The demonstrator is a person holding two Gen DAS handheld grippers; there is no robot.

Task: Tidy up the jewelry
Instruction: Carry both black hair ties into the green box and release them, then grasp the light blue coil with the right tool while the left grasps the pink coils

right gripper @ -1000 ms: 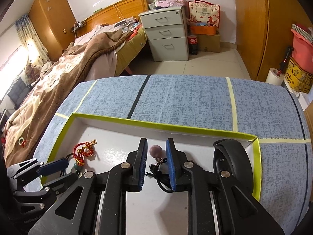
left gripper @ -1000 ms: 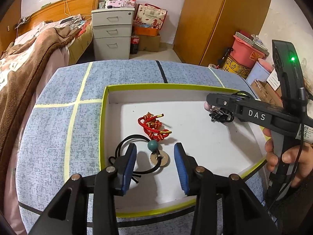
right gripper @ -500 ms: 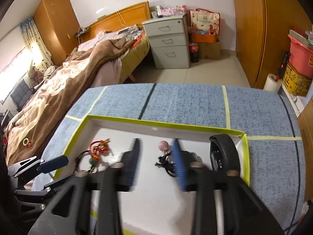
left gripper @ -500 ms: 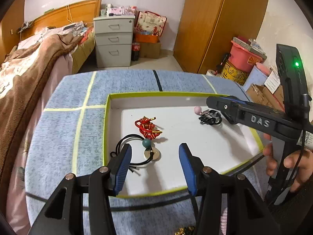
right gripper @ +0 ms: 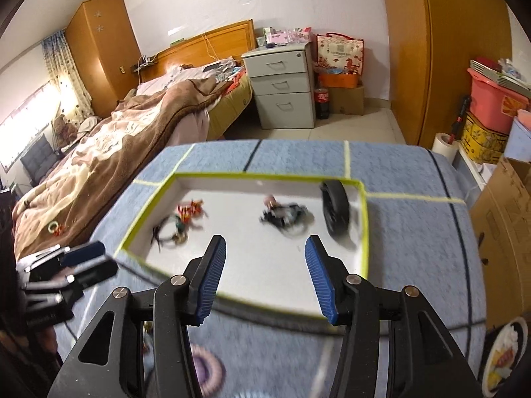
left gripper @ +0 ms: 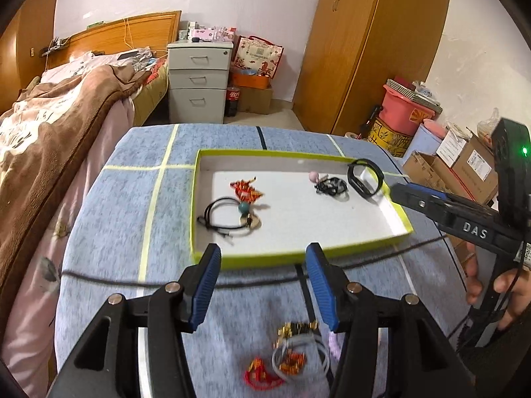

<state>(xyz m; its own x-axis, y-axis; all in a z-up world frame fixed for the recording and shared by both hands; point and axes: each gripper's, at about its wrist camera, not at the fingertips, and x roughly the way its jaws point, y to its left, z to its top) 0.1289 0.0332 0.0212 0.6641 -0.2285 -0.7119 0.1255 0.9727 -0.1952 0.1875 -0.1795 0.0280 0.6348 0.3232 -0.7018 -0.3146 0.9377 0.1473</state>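
Observation:
A white tray with a yellow-green rim (left gripper: 292,260) sits on the blue tablecloth. Inside lie a red knotted cord (left gripper: 247,190), a black cord necklace with a teal bead (left gripper: 229,215), a black cord with a pink bead (left gripper: 332,185) and a black wristband (left gripper: 365,179). My left gripper (left gripper: 264,252) hovers in front of the tray's near rim, jaws opening, nothing between them. My right gripper (right gripper: 265,242) hangs over the tray's near edge, jaws also opening and empty. Loose gold, red and grey jewellery (left gripper: 292,358) lies on the cloth below the left gripper.
A purple beaded bracelet (right gripper: 205,368) lies on the cloth under the right gripper, and a plate (right gripper: 504,351) sits at the table's right edge. A bed (left gripper: 49,126) stands left, a drawer cabinet (left gripper: 199,83) behind, boxes (left gripper: 464,162) to the right.
Both grippers drew back from the tray and rose, jaws widening. The right let go of the black cord with the pink bead; the left left the teal bead necklace behind.

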